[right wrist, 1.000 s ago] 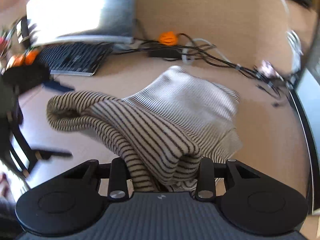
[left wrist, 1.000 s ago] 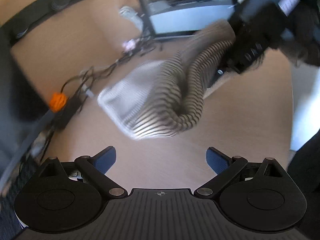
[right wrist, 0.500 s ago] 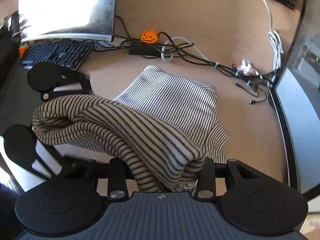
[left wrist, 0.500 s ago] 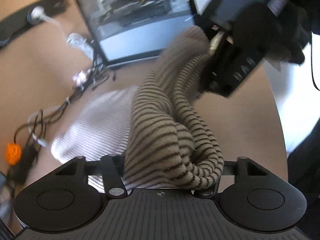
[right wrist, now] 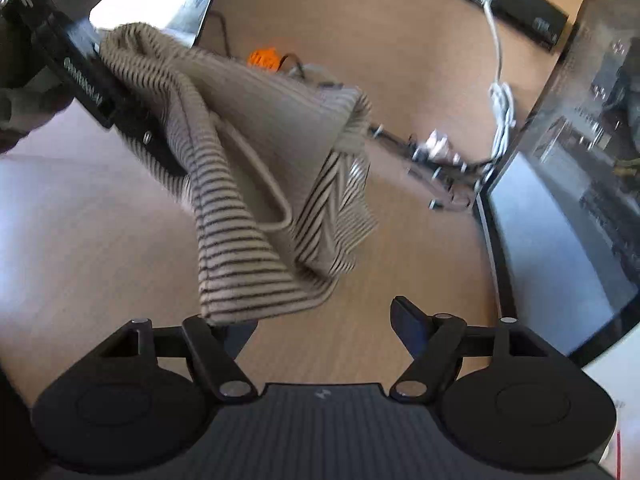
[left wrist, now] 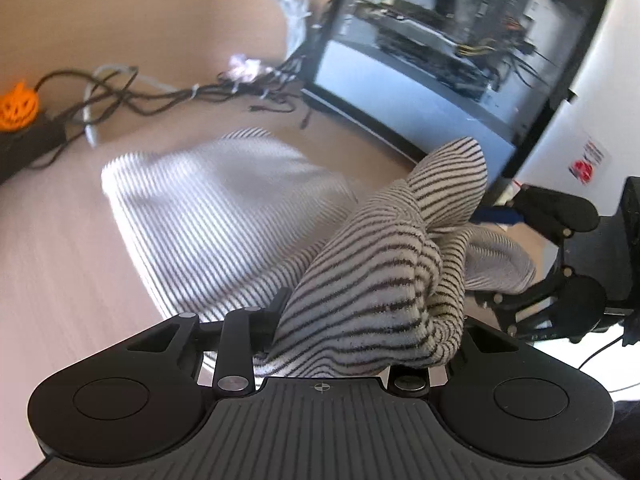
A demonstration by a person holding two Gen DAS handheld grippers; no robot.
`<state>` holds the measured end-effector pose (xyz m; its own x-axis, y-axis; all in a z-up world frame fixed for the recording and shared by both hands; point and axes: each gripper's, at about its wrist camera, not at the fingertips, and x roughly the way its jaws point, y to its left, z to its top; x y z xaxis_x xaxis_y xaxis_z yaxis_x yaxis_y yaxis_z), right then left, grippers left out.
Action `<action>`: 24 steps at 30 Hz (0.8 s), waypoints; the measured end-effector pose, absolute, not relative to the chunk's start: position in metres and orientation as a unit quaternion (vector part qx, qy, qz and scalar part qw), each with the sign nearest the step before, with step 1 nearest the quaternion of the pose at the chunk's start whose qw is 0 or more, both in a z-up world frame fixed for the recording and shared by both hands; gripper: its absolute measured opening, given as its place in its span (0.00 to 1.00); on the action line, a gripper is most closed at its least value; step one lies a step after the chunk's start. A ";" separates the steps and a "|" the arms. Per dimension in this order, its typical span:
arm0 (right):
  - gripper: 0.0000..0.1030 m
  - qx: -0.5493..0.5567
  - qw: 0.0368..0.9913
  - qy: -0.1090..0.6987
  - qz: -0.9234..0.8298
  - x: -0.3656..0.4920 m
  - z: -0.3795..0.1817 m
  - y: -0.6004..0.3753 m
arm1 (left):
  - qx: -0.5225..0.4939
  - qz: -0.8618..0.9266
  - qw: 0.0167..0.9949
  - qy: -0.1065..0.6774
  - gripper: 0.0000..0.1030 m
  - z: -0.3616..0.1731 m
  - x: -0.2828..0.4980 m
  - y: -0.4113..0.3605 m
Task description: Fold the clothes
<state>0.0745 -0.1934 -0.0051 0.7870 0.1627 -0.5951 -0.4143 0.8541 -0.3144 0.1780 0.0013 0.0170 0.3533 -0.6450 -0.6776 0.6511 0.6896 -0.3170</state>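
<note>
Left gripper point(left wrist: 360, 320) pinches the cream, black-striped knit garment point(left wrist: 372, 280) above the wooden tabletop point(right wrist: 100, 216); right gripper point(right wrist: 324, 320) spread, empty.

Left wrist cam sits right behind its own fingers, very close to a bunched striped cloth point(left wrist: 372, 292), facing across the wooden desk point(left wrist: 60, 240) toward the open computer case point(left wrist: 448, 40). Right wrist cam looks down and forward over the same desk, the cloth point(right wrist: 256, 184) a bit further off. Both views share the cloth, cable tangle point(left wrist: 160, 96), orange pumpkin point(left wrist: 18, 106) and computer case; each also catches the other tool.
</note>
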 end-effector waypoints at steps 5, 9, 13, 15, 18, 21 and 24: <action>0.68 -0.177 0.930 0.257 0.195 0.103 0.015 -0.188 | 0.021 -0.400 0.817 0.415 0.41 0.018 0.180 0.004; 0.43 -0.160 0.919 0.268 0.240 0.120 0.013 -0.180 | 0.054 -0.396 0.819 0.412 0.43 0.017 0.175 0.002; 0.34 -0.156 0.911 0.286 0.252 0.116 0.017 -0.175 | 0.044 -0.403 0.818 0.407 0.42 0.025 0.167 0.007; 0.30 -0.146 0.908 0.298 0.257 0.108 0.024 -0.176 | 0.022 -0.414 0.816 0.403 0.41 0.038 0.165 0.011; 0.30 -0.123 0.907 0.304 0.266 0.091 0.045 -0.188 | -0.011 -0.430 0.811 0.396 0.41 0.056 0.163 0.017; 0.30 -0.086 0.909 0.302 0.274 0.084 0.067 -0.208 | -0.044 -0.446 0.805 0.389 0.40 0.074 0.160 0.024; 0.30 -0.076 0.917 0.288 0.265 0.104 0.074 -0.209 | -0.067 -0.435 0.813 0.382 0.40 0.078 0.173 0.028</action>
